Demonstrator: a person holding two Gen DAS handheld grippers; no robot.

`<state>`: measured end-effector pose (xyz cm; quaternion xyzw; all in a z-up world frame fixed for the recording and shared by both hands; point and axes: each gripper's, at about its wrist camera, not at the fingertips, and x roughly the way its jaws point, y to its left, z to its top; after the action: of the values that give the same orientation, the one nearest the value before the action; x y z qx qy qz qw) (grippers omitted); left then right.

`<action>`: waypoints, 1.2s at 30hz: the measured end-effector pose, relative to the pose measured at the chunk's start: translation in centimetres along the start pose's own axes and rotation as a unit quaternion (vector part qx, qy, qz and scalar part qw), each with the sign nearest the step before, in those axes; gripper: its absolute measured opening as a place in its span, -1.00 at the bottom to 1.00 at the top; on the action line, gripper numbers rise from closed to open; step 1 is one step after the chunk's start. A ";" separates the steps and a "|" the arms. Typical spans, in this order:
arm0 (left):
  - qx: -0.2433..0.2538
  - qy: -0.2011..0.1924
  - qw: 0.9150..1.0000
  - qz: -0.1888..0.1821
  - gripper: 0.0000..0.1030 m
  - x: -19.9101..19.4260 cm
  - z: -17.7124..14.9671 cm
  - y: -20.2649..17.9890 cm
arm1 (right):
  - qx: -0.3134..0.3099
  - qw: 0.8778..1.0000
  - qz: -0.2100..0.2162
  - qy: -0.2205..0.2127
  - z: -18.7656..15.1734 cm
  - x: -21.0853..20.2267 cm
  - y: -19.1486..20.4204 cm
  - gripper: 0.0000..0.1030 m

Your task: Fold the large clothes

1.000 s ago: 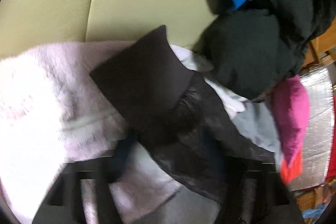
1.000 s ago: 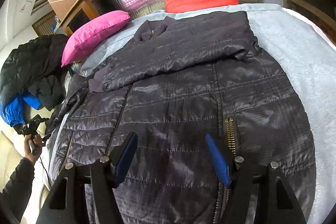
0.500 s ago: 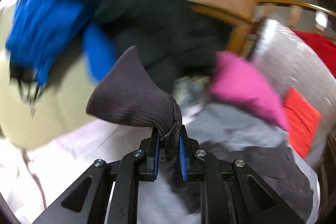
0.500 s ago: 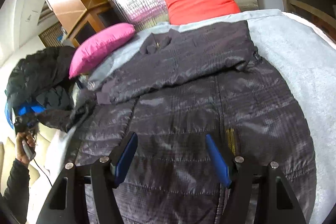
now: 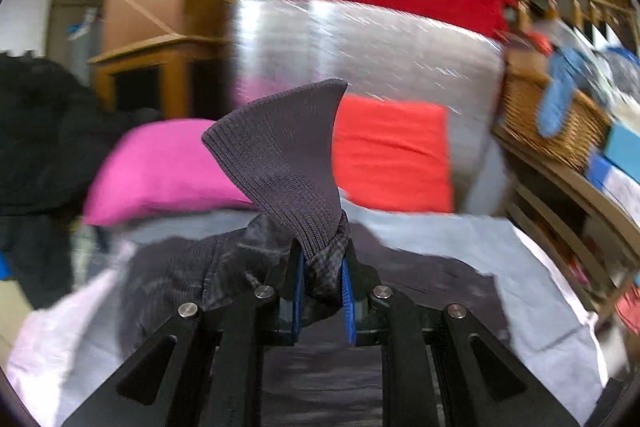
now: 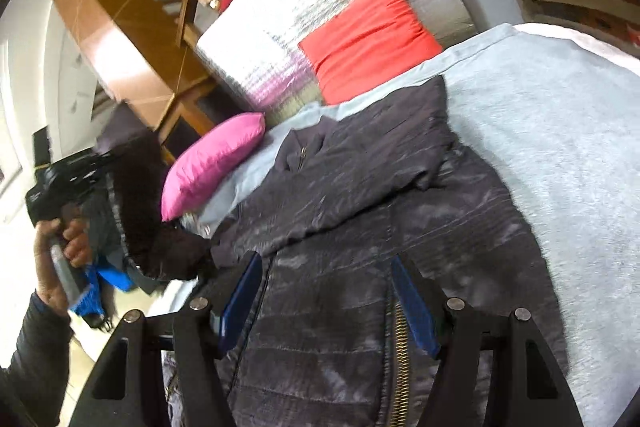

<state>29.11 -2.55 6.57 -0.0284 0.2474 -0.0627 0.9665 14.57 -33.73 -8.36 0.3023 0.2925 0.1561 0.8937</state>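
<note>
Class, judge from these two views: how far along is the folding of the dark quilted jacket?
Done: one sleeve lies folded across the jacket on the grey sheet. In hand: the left tool is shut on the other sleeve's ribbed cuff. Left: lay that sleeve across and fold the body; the right tool is open.

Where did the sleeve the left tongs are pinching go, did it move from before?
Yes. The sleeve cuff, pinched in the left tongs, rose from low beside the bed up over toward the pink pillow.

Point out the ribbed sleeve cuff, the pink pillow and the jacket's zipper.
ribbed sleeve cuff (image 5: 288, 163), left wrist view, middle of the knit above the pads.
pink pillow (image 6: 216, 159), right wrist view, centre of its top face.
jacket's zipper (image 6: 401, 359), right wrist view, brass teeth near the hem.
</note>
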 end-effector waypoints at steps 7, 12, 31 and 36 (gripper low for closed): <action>0.020 0.075 0.995 -0.057 -0.66 6.5 -2.6 -9.8 | 0.015 1.000 0.015 -0.018 0.9 -0.9 -1.0 0.37; 0.039 0.141 0.987 -0.070 -0.10 8.2 -6.3 -13.4 | 0.021 0.999 0.020 -0.020 1.0 -0.9 -1.4 0.37; -0.102 0.139 0.982 0.072 0.53 3.2 -13.8 10.7 | 0.127 0.989 0.046 0.053 5.7 4.4 -1.5 0.42; -0.140 0.137 0.979 0.062 0.53 2.6 -15.4 12.9 | 0.244 0.962 0.054 0.105 6.9 9.9 -3.8 0.42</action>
<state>25.31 9.49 -9.26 -0.1392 0.3854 0.0292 0.9117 26.88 -35.21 -10.52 0.5088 0.3975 0.1590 0.7469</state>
